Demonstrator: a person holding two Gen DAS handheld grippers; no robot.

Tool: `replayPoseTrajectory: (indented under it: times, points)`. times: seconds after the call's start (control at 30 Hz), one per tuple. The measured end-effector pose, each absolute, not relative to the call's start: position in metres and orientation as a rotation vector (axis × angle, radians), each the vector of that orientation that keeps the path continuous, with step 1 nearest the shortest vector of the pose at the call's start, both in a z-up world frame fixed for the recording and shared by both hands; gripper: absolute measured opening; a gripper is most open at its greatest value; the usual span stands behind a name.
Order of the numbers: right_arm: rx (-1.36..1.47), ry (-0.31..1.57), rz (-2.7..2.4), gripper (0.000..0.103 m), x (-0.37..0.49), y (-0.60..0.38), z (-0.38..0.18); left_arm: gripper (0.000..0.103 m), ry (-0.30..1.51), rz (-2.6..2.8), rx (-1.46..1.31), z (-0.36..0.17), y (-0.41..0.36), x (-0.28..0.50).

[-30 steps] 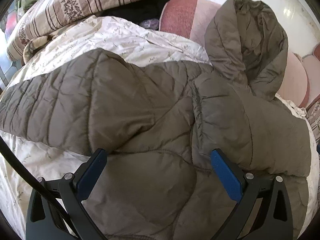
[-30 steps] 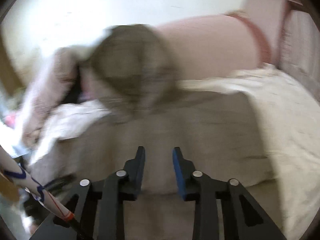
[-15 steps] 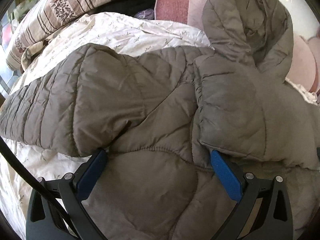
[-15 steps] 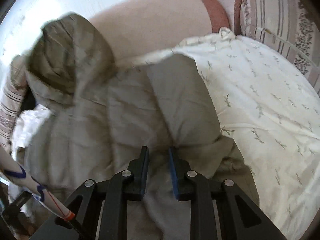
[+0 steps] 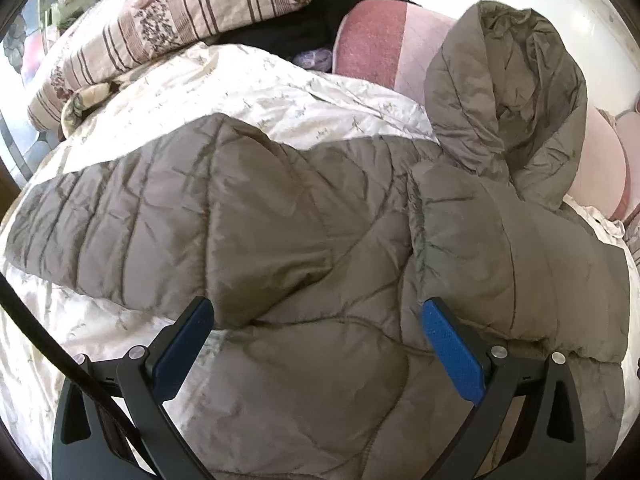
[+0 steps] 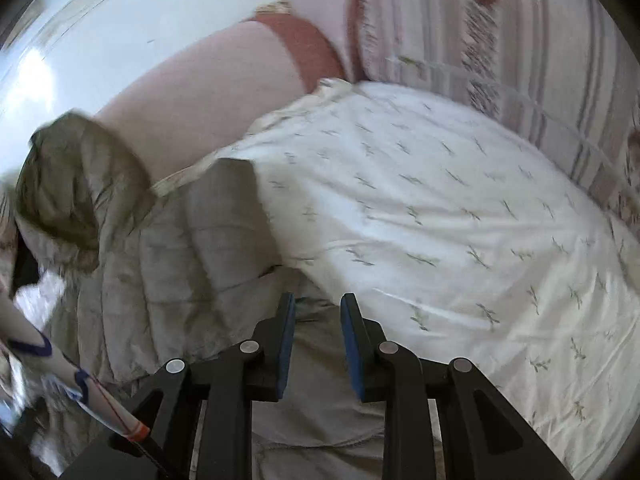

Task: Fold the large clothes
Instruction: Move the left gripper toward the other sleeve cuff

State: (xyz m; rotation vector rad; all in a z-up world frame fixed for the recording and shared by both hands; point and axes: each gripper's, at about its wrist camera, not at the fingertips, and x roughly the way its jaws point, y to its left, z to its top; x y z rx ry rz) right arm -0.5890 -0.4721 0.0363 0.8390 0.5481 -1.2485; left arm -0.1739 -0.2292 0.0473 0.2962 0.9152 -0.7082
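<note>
A grey-brown quilted hooded jacket [image 5: 320, 240] lies spread on a bed. Its hood [image 5: 508, 96] stands up at the far right against a pink cushion, and one sleeve [image 5: 140, 220] stretches out to the left. My left gripper [image 5: 318, 312] is wide open and empty, just above the jacket's body. In the right wrist view the jacket [image 6: 180, 248] lies at the left with its hood [image 6: 68, 184] at the far left. My right gripper [image 6: 318, 304] has its jaws narrowly apart over the jacket's edge, with nothing clearly between them.
The bed has a white sheet with small sprigs [image 6: 440, 220]. A striped pillow [image 5: 168, 20], a dark garment [image 5: 320, 20] and pink cushions [image 5: 380, 44] lie along the far side. A striped pillow [image 6: 500, 40] lies at the right. A pole with red and blue markings [image 6: 80, 392] shows at lower left.
The right gripper has swung right, so the jacket now sits at the left and more sheet shows; its jaws opened slightly. The left gripper pulled back a little; the jacket's hood is fully visible again.
</note>
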Motion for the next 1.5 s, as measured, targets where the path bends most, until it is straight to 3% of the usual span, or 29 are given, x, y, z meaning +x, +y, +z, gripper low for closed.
replayPoseTrajectory:
  times: [0.13,0.27,0.4,0.7,0.8,0.87,1.23,1.3,1.4,1.5]
  points:
    - [0.737,0.498,-1.216,0.025,-0.570,-0.462,0.059,0.103,0.889,-0.671,0.279,0.057,-0.213,-0.159]
    - [0.793,0.398,-1.323,0.026,-0.612,-0.472,0.069,0.103,0.895,-0.593,0.229,0.063,-0.188,-0.131]
    - [0.840,0.416,-1.327,0.026,-0.627,-0.481,0.061,0.103,0.958,-0.542,0.143,0.060,-0.165,-0.103]
    - [0.733,0.516,-1.120,0.027,-0.570,-0.457,0.055,0.103,0.957,-0.457,0.101,0.063,-0.126,-0.075]
    - [0.686,0.531,-1.050,0.035,-0.546,-0.445,0.054,0.103,0.962,-0.424,0.089,0.060,-0.111,-0.062]
    - [0.665,0.526,-1.011,0.046,-0.532,-0.436,0.054,0.103,0.968,-0.402,0.077,0.058,-0.101,-0.054]
    - [0.588,0.599,-0.895,0.046,-0.474,-0.407,0.040,0.103,1.027,-0.267,-0.096,0.044,-0.007,0.012]
    - [0.567,0.607,-0.902,0.046,-0.470,-0.404,0.040,0.098,1.040,-0.254,-0.156,0.039,0.011,0.024]
    - [0.562,0.603,-0.880,0.046,-0.466,-0.401,0.042,0.079,1.053,-0.234,-0.242,0.029,0.037,0.040]
    - [0.526,0.596,-0.810,0.046,-0.457,-0.389,0.046,0.071,1.051,-0.238,-0.325,0.021,0.055,0.052]
